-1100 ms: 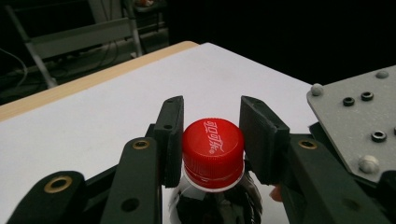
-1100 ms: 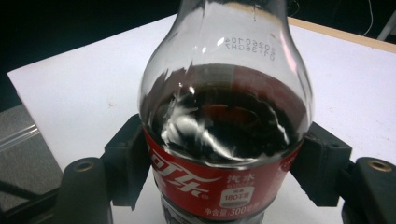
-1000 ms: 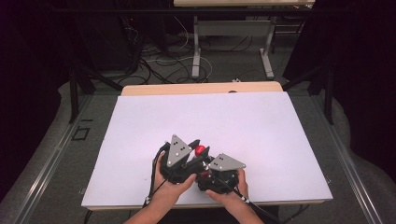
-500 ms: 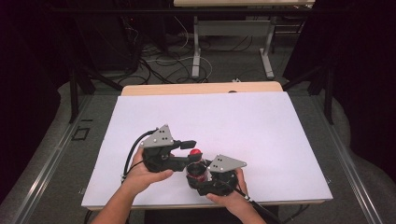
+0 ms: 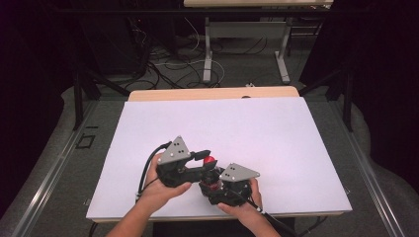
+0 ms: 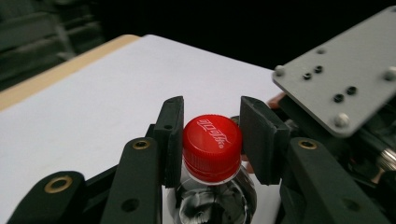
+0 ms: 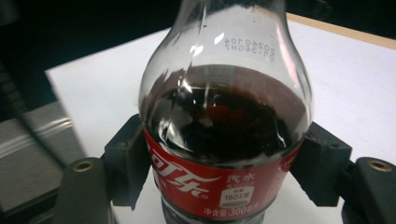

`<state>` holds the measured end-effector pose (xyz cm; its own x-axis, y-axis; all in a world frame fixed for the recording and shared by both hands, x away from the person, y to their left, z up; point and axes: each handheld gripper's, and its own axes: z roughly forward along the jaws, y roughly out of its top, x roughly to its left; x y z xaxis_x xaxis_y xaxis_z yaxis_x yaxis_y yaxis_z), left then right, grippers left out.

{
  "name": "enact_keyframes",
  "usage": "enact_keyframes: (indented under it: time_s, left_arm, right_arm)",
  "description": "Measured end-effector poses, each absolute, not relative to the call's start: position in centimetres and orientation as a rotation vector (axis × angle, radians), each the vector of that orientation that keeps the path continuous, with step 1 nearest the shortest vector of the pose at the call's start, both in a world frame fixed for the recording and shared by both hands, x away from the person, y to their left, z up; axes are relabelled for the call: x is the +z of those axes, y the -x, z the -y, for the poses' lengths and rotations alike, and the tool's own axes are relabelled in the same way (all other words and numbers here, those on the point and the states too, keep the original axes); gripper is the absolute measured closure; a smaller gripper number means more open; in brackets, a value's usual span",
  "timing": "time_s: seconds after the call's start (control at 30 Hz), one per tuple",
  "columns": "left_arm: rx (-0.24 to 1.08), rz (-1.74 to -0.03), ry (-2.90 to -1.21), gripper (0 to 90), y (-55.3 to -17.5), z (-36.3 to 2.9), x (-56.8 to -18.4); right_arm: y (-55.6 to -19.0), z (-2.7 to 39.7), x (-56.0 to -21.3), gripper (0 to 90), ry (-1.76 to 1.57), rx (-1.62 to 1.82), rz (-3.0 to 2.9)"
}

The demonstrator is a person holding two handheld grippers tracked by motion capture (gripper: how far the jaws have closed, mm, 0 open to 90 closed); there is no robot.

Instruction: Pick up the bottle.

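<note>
A small cola bottle with dark drink and a red label stands on the white table near its front edge. My right gripper is shut on the bottle's body, one pad on each side of the label. My left gripper reaches in level from the left, and its jaws have just been closing on the red cap, which sits pinched between the pads. In the high view the left gripper meets the cap just above the right gripper.
The white table top stretches away behind and to both sides of the hands, with a wooden strip along its far edge. The right gripper's grey plate sits close beside the cap. Cables and table legs are on the floor beyond.
The left gripper has swung out to the left around the cap, its forearm now coming in from further left. The right gripper and the bottle have kept still.
</note>
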<state>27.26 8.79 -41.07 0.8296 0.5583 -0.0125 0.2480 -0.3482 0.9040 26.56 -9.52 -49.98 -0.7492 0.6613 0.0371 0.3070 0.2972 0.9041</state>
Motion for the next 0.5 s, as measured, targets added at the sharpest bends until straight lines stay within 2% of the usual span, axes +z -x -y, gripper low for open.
enact_keyframes:
  time_s: [0.17,0.23,0.4,0.5]
  left_arm:
    - [0.555,-0.724,-1.895,61.9,-25.2,-6.6,-41.7]
    - [0.588,-0.747,-1.889,61.8,-24.9,-6.1,-41.9]
    - [0.574,-0.766,-1.883,61.2,-25.0,-6.2,-41.9]
    - [0.523,-0.738,-1.885,54.6,-25.4,-6.8,-41.7]
  right_arm:
    - [-26.4,9.4,-50.2,28.9,-0.939,1.39,-2.186]
    - [-26.4,9.5,-50.2,28.9,-0.949,1.378,-2.208]
    - [-26.6,9.6,-50.3,28.9,-0.932,1.392,-2.199]
    - [-26.5,9.6,-50.2,29.0,-0.911,1.417,-2.2]
